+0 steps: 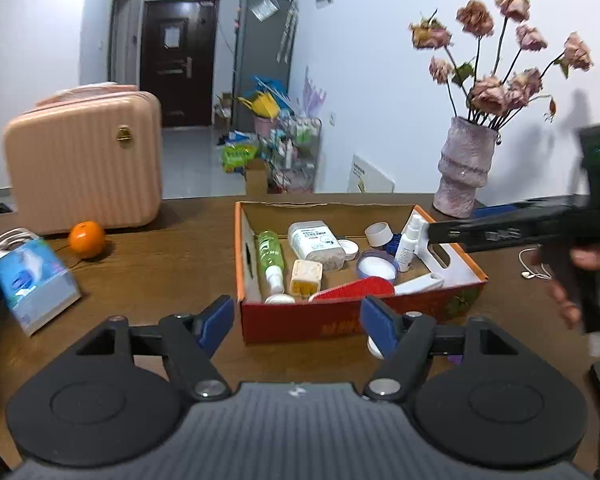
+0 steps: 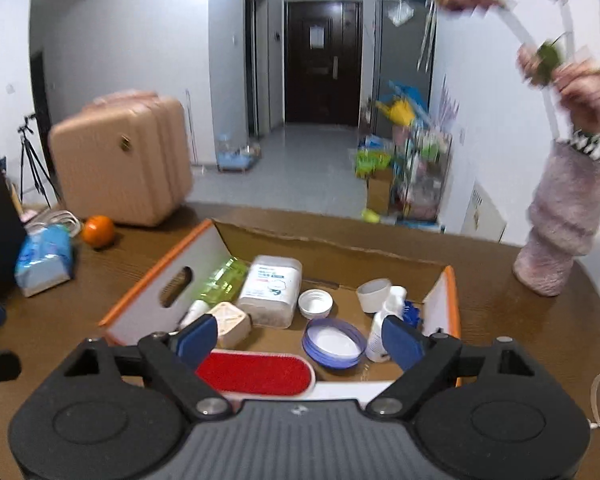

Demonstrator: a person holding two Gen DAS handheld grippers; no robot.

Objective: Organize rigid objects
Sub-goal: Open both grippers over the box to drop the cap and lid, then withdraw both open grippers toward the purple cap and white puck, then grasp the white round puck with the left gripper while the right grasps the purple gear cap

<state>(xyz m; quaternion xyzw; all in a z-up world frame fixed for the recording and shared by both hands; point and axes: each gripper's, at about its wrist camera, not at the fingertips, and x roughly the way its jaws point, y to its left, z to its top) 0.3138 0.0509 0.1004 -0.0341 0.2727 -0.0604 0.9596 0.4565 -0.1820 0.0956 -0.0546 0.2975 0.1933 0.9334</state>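
Blue pads of my left gripper [image 1: 296, 326] sit nearest, jaws standing wide with nothing between them, hovering just short of the cardboard box [image 1: 440, 304] on the wooden table [image 1: 172, 252]. My right gripper [image 2: 296, 338] is spread wider, empty too, hanging over the box's near edge, above the red brush [image 2: 256, 372] and beside the white spray bottle [image 2: 380, 332]. I can see the box is packed: green bottle [image 1: 270, 254], white rectangular container [image 1: 316, 242], cream plug [image 1: 306, 276], blue-rimmed lid [image 1: 376, 266], white cap [image 1: 378, 234], all inside its walls. From the left view my right hand [image 1: 580, 276] holds its tool over the box's right wall. Open tabletop lies left of the box, out to the orange [image 1: 86, 239] and tissue pack [image 1: 32, 280]; the pink suitcase [image 1: 84, 168] closes the far left, the vase [image 1: 464, 172] the far right corner.
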